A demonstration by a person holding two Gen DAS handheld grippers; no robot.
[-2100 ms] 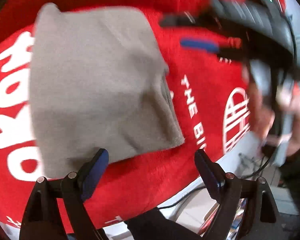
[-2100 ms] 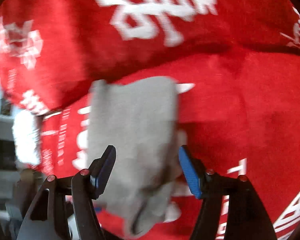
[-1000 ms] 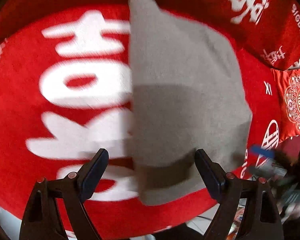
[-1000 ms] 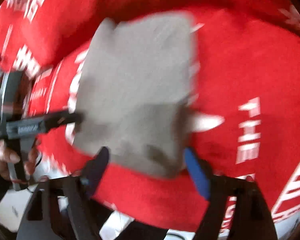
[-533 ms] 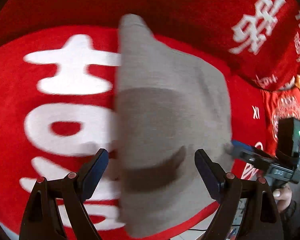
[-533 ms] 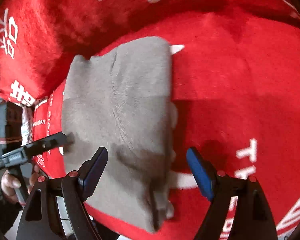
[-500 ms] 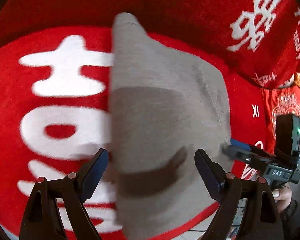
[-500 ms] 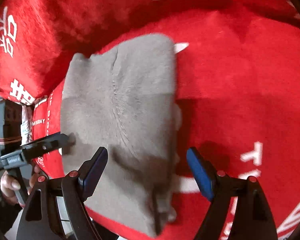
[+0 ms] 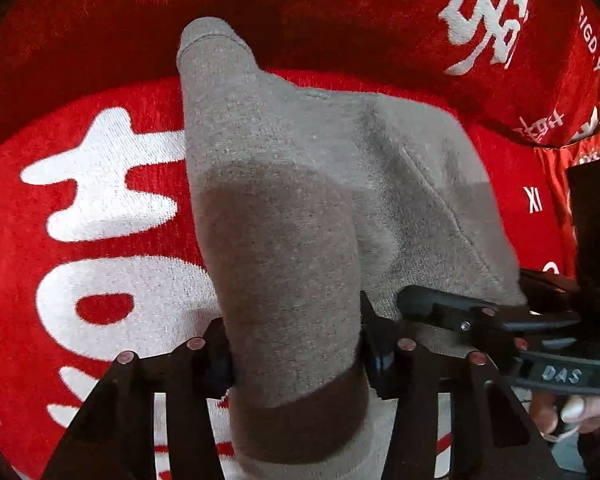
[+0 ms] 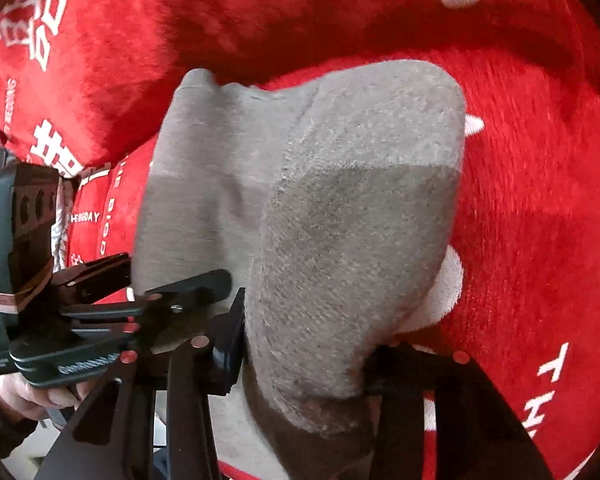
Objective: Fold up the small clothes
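Left gripper (image 9: 296,356) clamped on near left edge of grey garment (image 9: 300,200), fabric bunched up between both fingers. Garment spread over red blanket (image 9: 80,300) with white lettering, far corner raised against a red fold. Right gripper (image 10: 304,356) likewise clamped on near right edge, just beside the left.
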